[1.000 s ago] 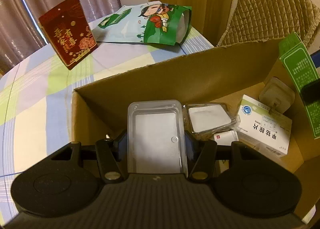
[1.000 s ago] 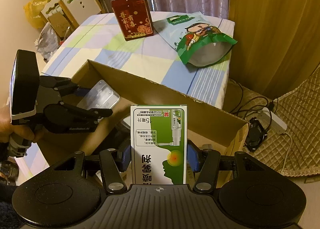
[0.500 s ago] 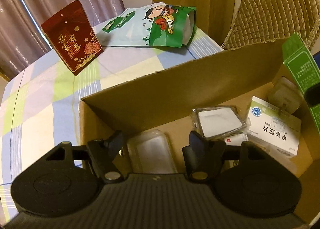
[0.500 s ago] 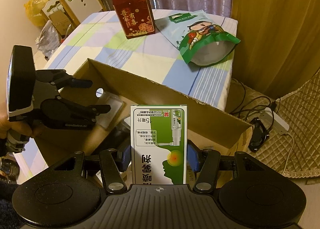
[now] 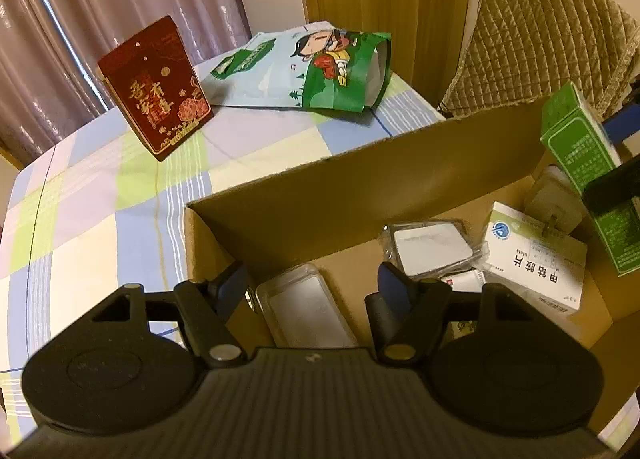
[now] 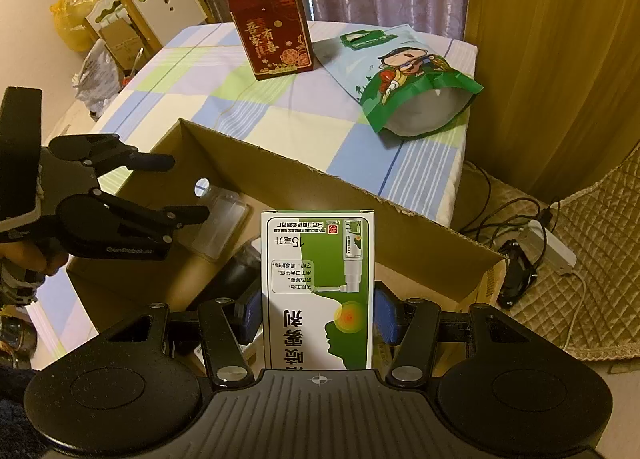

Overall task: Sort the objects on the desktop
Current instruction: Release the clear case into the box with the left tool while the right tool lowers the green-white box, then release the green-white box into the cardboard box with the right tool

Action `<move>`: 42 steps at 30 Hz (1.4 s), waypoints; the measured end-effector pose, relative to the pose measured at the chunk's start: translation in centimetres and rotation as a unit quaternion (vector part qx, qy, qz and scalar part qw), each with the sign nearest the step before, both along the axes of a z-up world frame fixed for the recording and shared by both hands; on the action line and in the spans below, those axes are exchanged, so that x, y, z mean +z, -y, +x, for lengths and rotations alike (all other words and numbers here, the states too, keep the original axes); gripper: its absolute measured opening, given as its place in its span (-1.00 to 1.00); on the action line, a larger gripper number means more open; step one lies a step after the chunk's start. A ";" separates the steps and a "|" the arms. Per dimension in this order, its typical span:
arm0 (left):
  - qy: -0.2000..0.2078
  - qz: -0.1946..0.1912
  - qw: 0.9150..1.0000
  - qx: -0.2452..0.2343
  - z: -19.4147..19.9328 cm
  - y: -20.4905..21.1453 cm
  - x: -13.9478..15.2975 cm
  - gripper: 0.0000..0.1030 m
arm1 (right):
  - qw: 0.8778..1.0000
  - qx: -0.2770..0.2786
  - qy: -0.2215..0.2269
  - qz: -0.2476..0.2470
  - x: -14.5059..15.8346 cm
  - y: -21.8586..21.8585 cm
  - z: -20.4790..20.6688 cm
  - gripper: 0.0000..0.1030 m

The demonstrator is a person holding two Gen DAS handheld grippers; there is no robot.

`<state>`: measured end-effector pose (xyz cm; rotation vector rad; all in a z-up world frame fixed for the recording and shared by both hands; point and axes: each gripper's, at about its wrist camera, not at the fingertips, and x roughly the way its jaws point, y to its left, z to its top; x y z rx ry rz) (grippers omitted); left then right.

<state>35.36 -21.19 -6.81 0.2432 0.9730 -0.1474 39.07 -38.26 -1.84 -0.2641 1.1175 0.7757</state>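
An open cardboard box stands on the checked tablecloth. My left gripper is open and empty above the box's left end. A clear plastic case lies on the box floor under it. My right gripper is shut on a green and white spray box, held upright over the box's right side. Inside the box lie a white medicine box, a wrapped dark-rimmed pad and a white plug adapter.
A red gift box stands at the far side of the table. A green and pale blue snack bag lies beside it. A quilted chair stands to the right. Cables and a power strip lie on the floor.
My left gripper opened and let go of the clear plastic case, which dropped to the box floor. The left gripper then lifted and drew back. The right gripper kept holding the spray box.
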 end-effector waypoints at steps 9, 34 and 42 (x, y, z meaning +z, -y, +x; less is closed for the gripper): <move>0.012 -0.006 1.000 -0.001 -0.7 -0.4 1.3 0.33 | 1.000 0.000 0.001 -0.002 0.1 -0.1 -0.2 0.06; 0.047 -0.025 0.998 0.018 -4.0 -5.6 5.4 0.33 | 0.998 0.018 -0.048 0.021 -1.9 -5.6 -2.8 0.06; 0.044 -0.028 0.998 0.026 -4.8 -8.7 5.3 0.33 | 0.997 0.018 -0.079 0.018 -4.1 -10.0 -4.3 0.06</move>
